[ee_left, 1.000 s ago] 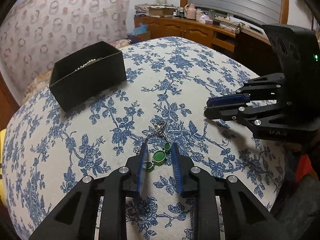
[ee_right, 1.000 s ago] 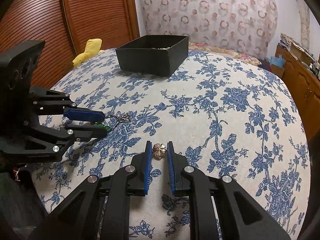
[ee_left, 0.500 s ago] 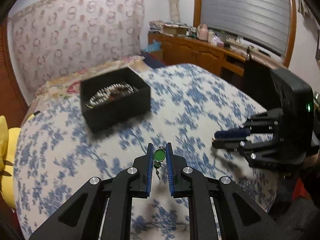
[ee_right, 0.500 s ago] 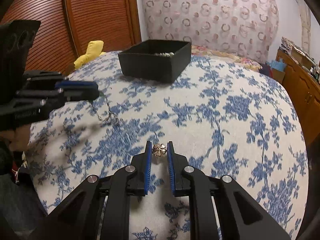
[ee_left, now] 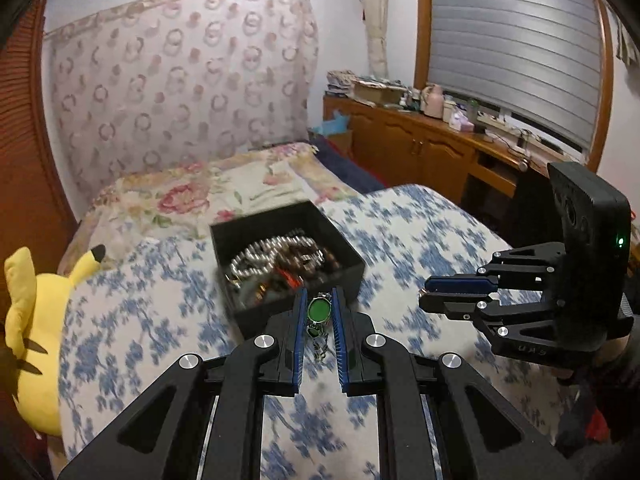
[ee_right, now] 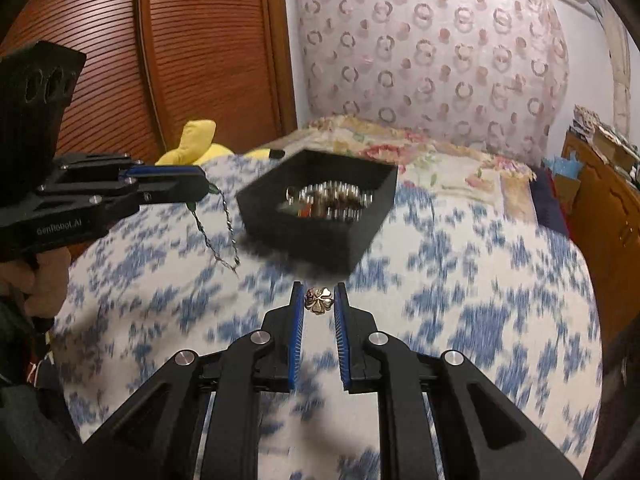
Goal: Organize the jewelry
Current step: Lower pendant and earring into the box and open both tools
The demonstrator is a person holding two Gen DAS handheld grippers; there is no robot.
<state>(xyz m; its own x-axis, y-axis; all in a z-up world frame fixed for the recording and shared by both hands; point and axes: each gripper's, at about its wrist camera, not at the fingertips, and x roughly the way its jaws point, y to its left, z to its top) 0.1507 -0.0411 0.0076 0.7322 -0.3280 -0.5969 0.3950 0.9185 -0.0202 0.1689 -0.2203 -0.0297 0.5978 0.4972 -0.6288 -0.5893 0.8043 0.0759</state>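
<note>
From my left wrist camera I am seeing the green-stone necklace (ee_left: pixel 319 310) only as an oval green stone pinched between the tips of the left gripper (ee_left: pixel 319 312), with a smaller stone hanging below. My right wrist camera is showing what that view hides: the chain (ee_right: pixel 218 232) dangling in a loop from the left gripper (ee_right: pixel 200 192), clear of the blue floral bedspread (ee_right: pixel 460 288). The left jaws are sitting clamped on the necklace, having closed further within the last second. I am holding both grippers above the bed, angled downward toward the black box (ee_right: pixel 320 204), which is lying just ahead on the bedspread with beads and bracelets heaped inside. The right gripper (ee_right: pixel 319 300) is clamping a small gold clover-shaped piece (ee_right: pixel 318 300) at its tips.
</note>
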